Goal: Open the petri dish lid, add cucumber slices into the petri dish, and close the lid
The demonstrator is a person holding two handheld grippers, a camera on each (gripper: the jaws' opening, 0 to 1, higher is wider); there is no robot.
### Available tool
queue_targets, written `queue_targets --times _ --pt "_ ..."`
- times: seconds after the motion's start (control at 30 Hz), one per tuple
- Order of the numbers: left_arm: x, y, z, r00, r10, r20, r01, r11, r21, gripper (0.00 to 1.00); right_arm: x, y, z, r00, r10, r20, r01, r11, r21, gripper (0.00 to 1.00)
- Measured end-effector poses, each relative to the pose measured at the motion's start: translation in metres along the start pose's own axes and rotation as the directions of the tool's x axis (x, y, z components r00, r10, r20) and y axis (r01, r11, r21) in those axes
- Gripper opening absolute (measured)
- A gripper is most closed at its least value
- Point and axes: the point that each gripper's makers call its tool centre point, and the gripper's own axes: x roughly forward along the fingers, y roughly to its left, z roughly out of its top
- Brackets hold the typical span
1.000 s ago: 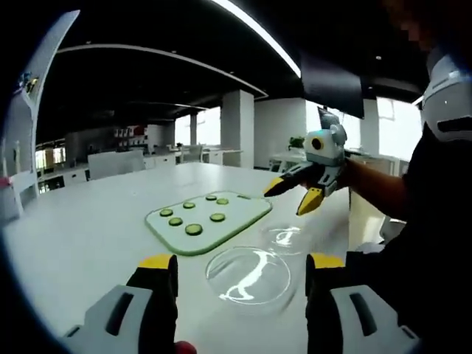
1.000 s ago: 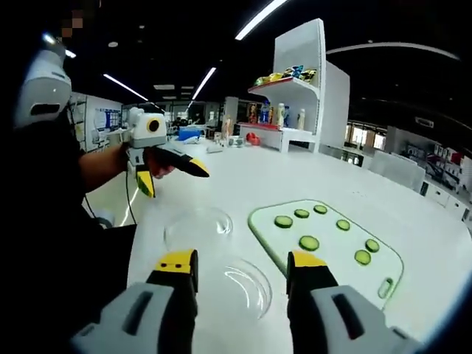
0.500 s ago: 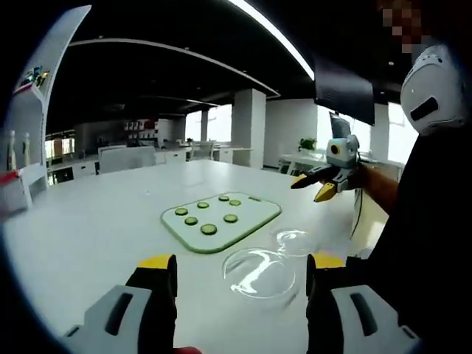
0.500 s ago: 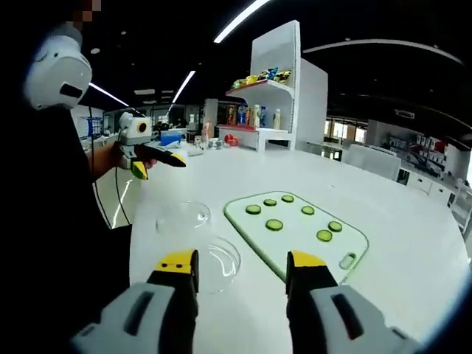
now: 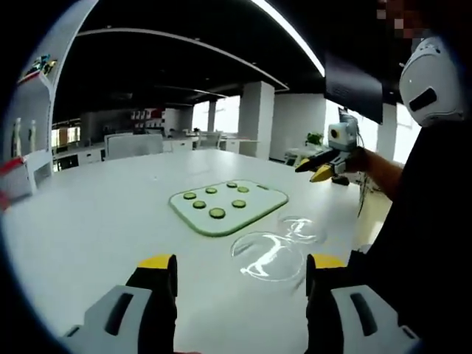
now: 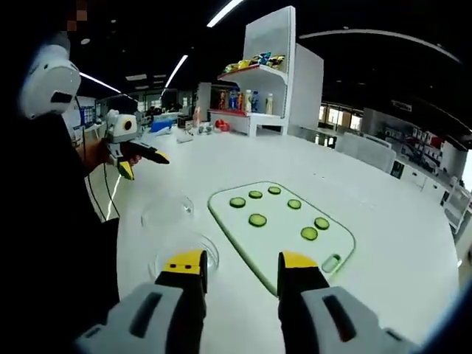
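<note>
Left gripper view: we judge the petri dish (image 5: 270,255) light and slippery, so grip its rim; both grippers gape empty.

Shelf items (image 6: 251,99) too small to identify.

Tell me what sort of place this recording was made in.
Probably an open-plan office or showroom set up for demos, not a kitchen or lab. A long white table carries the cutting board, a white display shelf holds bottles and snack packs, and rows of desks and chairs stand under strip lights.
</note>
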Motion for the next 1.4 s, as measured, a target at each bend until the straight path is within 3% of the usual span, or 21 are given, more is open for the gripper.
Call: queue_targets --times 0.27,0.5,0.97,1.1,1.4 --pt "0.003 0.000 -0.004 1.000 -0.010 0.013 0.010 1.000 -0.027 0.71 0.027 -0.016 0.012 0.996 0.041 -0.084 -0.047 0.996 -0.070 0.36" --pt "0.003 0.002 -0.008 1.000 -0.010 0.011 0.011 0.999 -0.042 0.71 0.044 -0.024 0.022 0.981 0.081 -0.174 -0.108 0.983 -0.150 0.36" --pt "0.003 -0.003 -0.010 1.000 -0.019 -0.004 0.019 0.999 -0.042 0.71 0.091 -0.036 0.032 0.934 0.153 -0.322 -0.227 0.952 -0.206 0.35" --pt "-0.001 -0.005 -0.012 1.000 -0.020 -0.014 0.019 0.999 -0.034 0.71 0.108 -0.038 0.031 0.914 0.172 -0.368 -0.262 0.942 -0.209 0.35" --pt "-0.004 -0.004 -0.018 1.000 -0.015 -0.021 0.014 0.999 -0.045 0.71 0.139 -0.051 0.033 0.882 0.179 -0.435 -0.294 0.932 -0.214 0.35"
